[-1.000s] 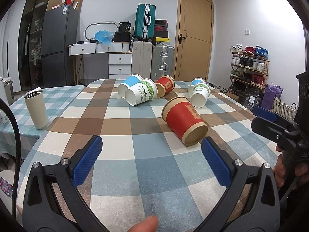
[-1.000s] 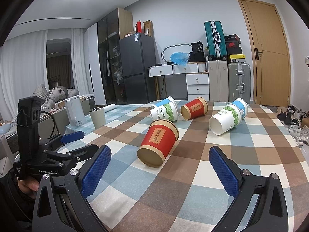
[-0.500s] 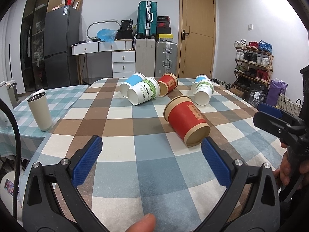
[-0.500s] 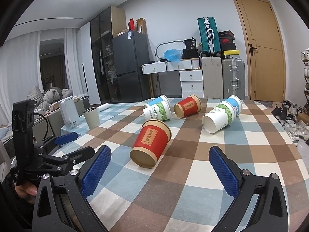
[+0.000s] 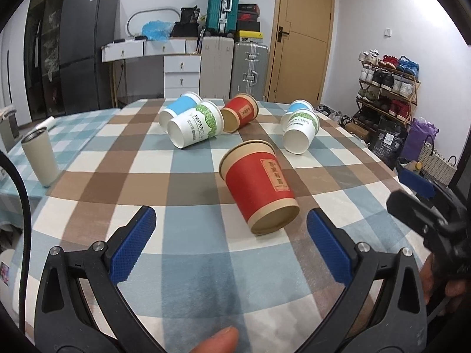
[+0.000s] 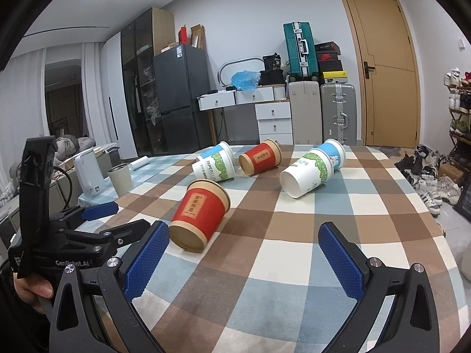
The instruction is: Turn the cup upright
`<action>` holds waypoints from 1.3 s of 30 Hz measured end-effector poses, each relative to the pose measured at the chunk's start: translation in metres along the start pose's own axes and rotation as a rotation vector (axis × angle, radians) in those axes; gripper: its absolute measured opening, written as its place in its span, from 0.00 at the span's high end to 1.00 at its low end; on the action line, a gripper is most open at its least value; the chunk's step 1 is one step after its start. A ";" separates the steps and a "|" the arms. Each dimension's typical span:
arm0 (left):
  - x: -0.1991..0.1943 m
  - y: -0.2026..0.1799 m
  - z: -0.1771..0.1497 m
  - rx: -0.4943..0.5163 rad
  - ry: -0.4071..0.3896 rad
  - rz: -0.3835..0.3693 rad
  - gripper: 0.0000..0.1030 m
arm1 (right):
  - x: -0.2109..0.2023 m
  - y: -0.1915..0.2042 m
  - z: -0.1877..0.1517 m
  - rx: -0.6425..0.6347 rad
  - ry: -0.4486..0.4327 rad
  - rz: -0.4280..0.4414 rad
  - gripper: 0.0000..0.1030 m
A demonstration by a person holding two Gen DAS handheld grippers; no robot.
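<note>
Red paper with tan rims marks the nearest paper cup (image 5: 259, 188), which is lying on its side on the brown, blue and white checked tablecloth (image 5: 188, 264), its closed base facing the cameras. The left gripper (image 5: 228, 247) is hovering just short of it with its blue-padded jaws spread wide and holding nothing; the cup's base is sitting a little ahead of the gap, toward the right pad. The right gripper (image 6: 244, 261) is also standing wide open and empty, with the same cup (image 6: 200, 213) lying just beyond its left pad. Farther back, a second red paper cup (image 5: 240, 113), two white cups with green leaf print (image 5: 195, 128) (image 5: 300, 132) and two blue-banded cups behind them are lying tipped over. A beige metal tumbler (image 5: 39, 158) is standing upright on the neighbouring table.
</note>
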State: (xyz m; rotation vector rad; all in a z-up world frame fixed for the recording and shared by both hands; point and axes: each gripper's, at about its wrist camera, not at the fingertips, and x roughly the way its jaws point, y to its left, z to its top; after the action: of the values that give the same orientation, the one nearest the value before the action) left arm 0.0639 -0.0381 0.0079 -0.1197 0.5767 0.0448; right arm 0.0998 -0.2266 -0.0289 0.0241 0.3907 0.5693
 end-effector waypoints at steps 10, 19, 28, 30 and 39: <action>0.052 -0.020 0.011 -0.021 0.121 0.010 0.02 | 0.003 -0.004 0.000 0.030 0.006 0.004 0.00; 0.074 -0.027 0.013 -0.037 0.205 -0.010 0.21 | 0.002 -0.005 0.000 0.045 0.001 0.009 0.00; 0.068 -0.030 0.011 -0.031 0.196 -0.048 0.49 | 0.002 -0.006 0.000 0.047 -0.002 0.008 0.00; 0.063 -0.029 0.011 -0.030 0.185 -0.042 0.49 | 0.002 -0.006 0.000 0.047 -0.002 0.009 0.00; 0.031 -0.011 0.011 -0.049 0.138 -0.034 0.49 | 0.003 0.000 0.000 0.023 0.001 0.008 0.00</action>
State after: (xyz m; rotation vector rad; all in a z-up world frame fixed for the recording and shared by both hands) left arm 0.0966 -0.0477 0.0009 -0.1811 0.7112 0.0175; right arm 0.1018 -0.2252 -0.0301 0.0471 0.3985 0.5732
